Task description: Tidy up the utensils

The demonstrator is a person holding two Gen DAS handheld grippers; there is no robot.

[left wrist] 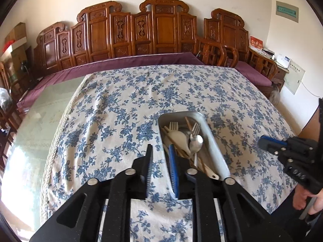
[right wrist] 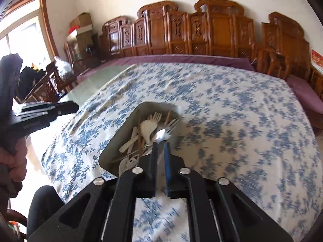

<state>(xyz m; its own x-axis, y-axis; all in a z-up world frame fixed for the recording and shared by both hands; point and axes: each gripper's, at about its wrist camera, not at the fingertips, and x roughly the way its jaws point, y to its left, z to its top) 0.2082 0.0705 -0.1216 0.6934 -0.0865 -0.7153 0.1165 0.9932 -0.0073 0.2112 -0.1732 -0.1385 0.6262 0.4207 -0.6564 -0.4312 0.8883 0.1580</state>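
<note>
A shallow metal tray [left wrist: 214, 141] with rounded corners lies on a table under a white cloth [left wrist: 121, 104] printed with blue flower sprigs and edged in lace on its left side, where a strip of bare greenish tabletop [left wrist: 40, 109] shows. All the utensils are gathered inside the tray, heads pointing toward its far end — a shiny metal spoon [left wrist: 196, 141] lying over a metal fork [left wrist: 195, 129], a cream plastic spoon [left wrist: 178, 137], a cream plastic fork [left wrist: 173, 125], and several tan chopsticks [left wrist: 188, 122] running lengthwise; the handles cross and overlap at the near end, so an exact count cannot be made. In the right wrist view the same heap shows slightly blurred, with the metal spoon's bowl [right wrist: 160, 135] just past the fingertips. The left gripper [left wrist: 161, 157] hangs over the cloth at the tray's near left corner, its jaws a little apart with only cloth and the tray's edge seen between them, gripping nothing. The right gripper [right wrist: 160, 147] sits above the tray's near end, jaws parted by a narrow gap and empty as well. Each tool is carried by a hand [left wrist: 302, 197] — the other hand [right wrist: 14, 161] shows at the left edge of the right wrist view. Carved wooden benches [left wrist: 161, 30] with purple cushions line the wall behind the table.
</note>
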